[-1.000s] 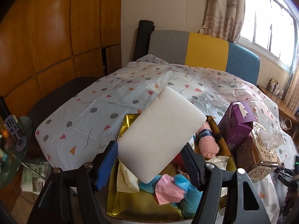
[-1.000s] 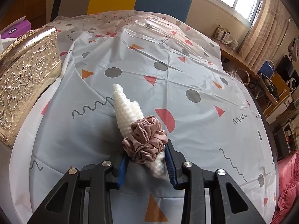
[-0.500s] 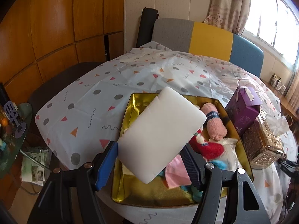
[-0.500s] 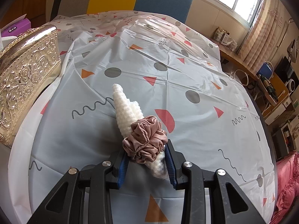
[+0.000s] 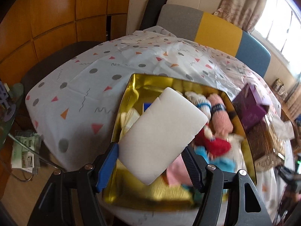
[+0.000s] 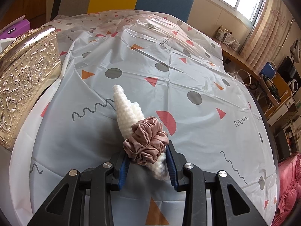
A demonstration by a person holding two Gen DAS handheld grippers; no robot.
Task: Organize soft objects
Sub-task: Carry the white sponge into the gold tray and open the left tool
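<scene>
left gripper (image 5: 150,162) gripping white sponge (image 5: 161,135), pink roll's label (image 5: 218,107) unreadable

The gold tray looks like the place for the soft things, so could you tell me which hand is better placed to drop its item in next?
Left. Its claw holds the white foam pad right above the gold tray. The right claw grips a scrunchie and white cloth roll over bare tablecloth.

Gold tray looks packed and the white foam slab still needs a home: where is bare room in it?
Inside the shiny gold rectangular tray, bare floor shows along the far left wall and, blurred, at the near left corner. The right half is crowded with the pink plush roll, red plush piece and blue cloth. The left gripper holds the white foam slab above it.
</scene>
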